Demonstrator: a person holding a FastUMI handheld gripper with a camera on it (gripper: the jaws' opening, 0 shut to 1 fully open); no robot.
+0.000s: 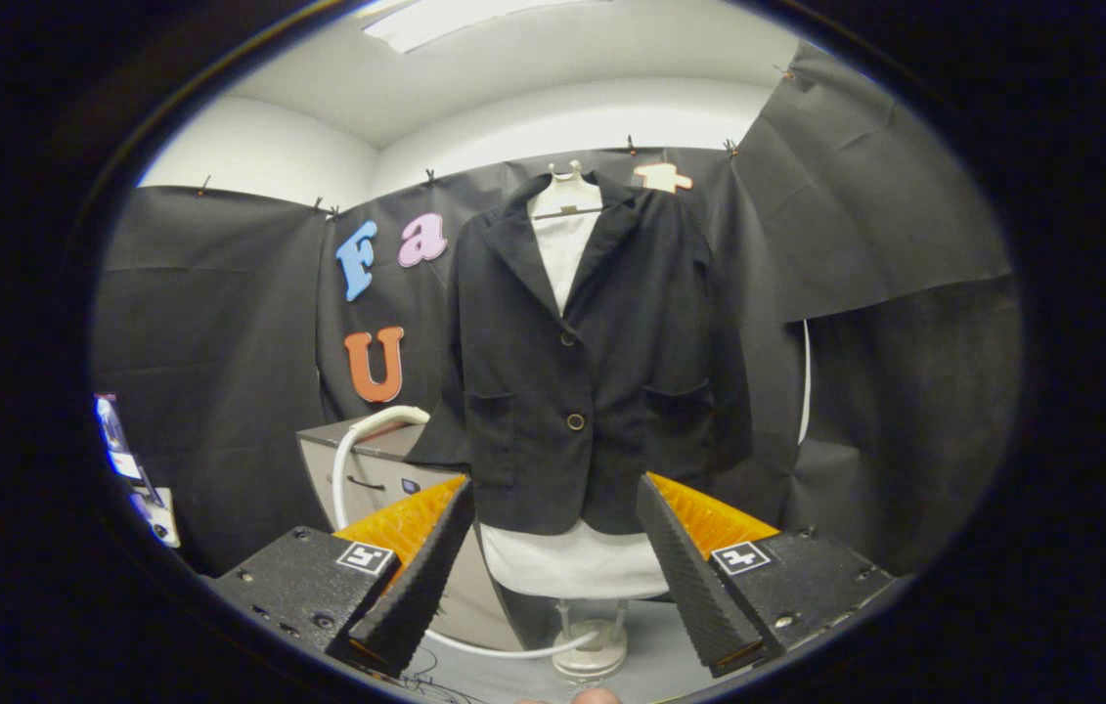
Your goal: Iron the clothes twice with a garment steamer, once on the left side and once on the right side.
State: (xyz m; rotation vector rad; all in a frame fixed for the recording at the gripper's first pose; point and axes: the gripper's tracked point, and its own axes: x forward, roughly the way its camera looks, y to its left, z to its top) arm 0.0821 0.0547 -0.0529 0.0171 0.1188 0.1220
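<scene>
Two tool (pixel 555 557) fingers apart, empty, facing black buttoned jacket (pixel 580 362) on white mannequin stand (pixel 590 653); steamer not yet picked up.

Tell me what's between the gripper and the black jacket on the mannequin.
Nothing solid. In the gripper view the open gripper holds nothing, and the black jacket hangs beyond it across bare space, with the mannequin's white base showing below the hem.

Recording booth: black cloth walls (pixel 210 323) (clipped up).
</scene>
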